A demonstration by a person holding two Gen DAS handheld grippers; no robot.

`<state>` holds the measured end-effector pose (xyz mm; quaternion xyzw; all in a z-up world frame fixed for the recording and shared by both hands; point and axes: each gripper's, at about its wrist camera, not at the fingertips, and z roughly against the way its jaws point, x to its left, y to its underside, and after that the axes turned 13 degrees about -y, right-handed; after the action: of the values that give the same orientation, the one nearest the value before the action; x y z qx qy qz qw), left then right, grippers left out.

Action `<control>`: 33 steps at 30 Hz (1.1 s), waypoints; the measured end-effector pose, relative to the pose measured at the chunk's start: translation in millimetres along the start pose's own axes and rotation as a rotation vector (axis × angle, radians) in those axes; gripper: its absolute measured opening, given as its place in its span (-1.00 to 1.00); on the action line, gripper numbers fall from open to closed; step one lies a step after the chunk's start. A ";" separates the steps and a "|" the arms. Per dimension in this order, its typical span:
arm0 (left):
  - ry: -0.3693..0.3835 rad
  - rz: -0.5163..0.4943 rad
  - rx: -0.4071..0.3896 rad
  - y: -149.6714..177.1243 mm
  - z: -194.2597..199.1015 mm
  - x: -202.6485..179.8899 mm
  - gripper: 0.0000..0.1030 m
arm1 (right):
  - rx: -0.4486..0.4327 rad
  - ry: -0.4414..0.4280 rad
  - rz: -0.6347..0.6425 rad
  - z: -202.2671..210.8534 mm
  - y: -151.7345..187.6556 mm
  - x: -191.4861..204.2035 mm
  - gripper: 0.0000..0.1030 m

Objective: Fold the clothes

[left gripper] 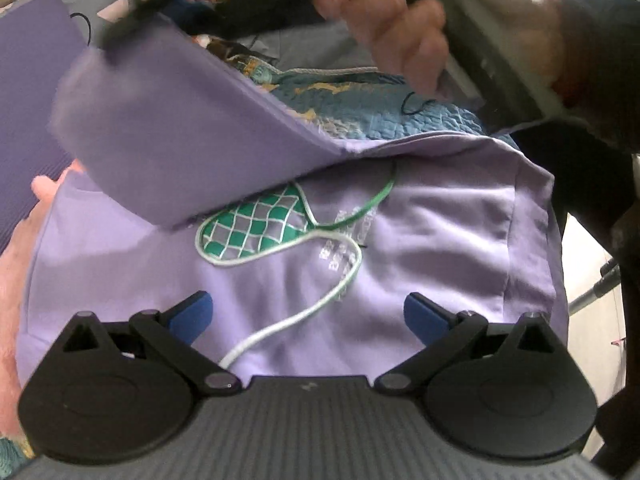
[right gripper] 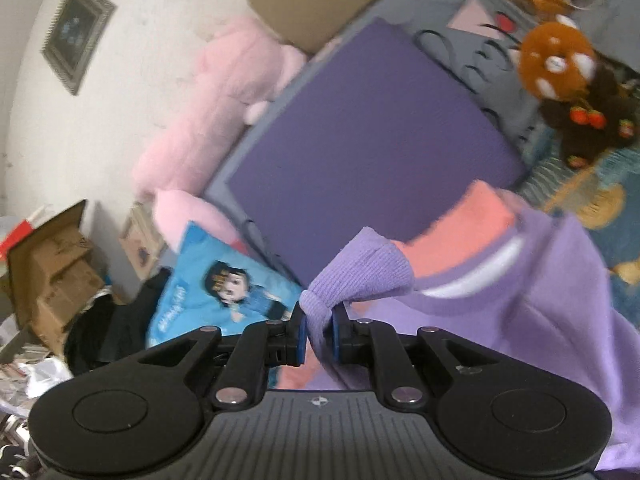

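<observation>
A lilac sweatshirt (left gripper: 420, 232) with a green checked heart print (left gripper: 256, 228) lies spread below my left gripper (left gripper: 308, 314), which hovers open over its front with nothing between the blue pads. One sleeve (left gripper: 168, 128) is lifted across the upper left, blurred. In the right wrist view my right gripper (right gripper: 319, 334) is shut on the ribbed lilac cuff (right gripper: 360, 268) of that sleeve, and the sweatshirt body (right gripper: 560, 300) trails off to the right. A person's hand (left gripper: 400, 28) holds the right gripper at the top of the left wrist view.
A purple mat (right gripper: 368, 148) lies on the bed beyond the cuff. A pink plush (right gripper: 216, 100), a blue cartoon cushion (right gripper: 224, 284), cardboard boxes (right gripper: 52, 268) and a brown plush (right gripper: 556, 64) surround it. A blue patterned quilt (left gripper: 380, 108) lies under the sweatshirt.
</observation>
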<state>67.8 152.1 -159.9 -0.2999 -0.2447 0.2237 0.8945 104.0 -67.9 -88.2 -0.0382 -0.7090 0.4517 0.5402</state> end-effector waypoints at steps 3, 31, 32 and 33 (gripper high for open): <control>-0.004 0.002 0.001 -0.9 -0.1 -3.9 0.99 | 0.036 -0.041 0.006 -26.3 -2.1 19.8 -0.76; -0.122 0.344 -0.039 35.0 -29.7 70.9 0.99 | 0.366 -0.050 0.227 -53.3 51.2 14.0 -0.70; -0.133 0.361 -0.041 35.9 -32.2 72.0 0.99 | 0.395 -0.060 0.218 -54.2 51.5 11.2 -0.66; -0.152 0.365 -0.039 36.8 -35.5 71.1 0.99 | 0.440 -0.084 0.189 -56.3 52.1 7.6 -0.53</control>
<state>134.2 202.3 -186.9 -0.3388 -0.2573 0.3995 0.8120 123.3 0.6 -117.7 0.0332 -0.6088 0.6449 0.4608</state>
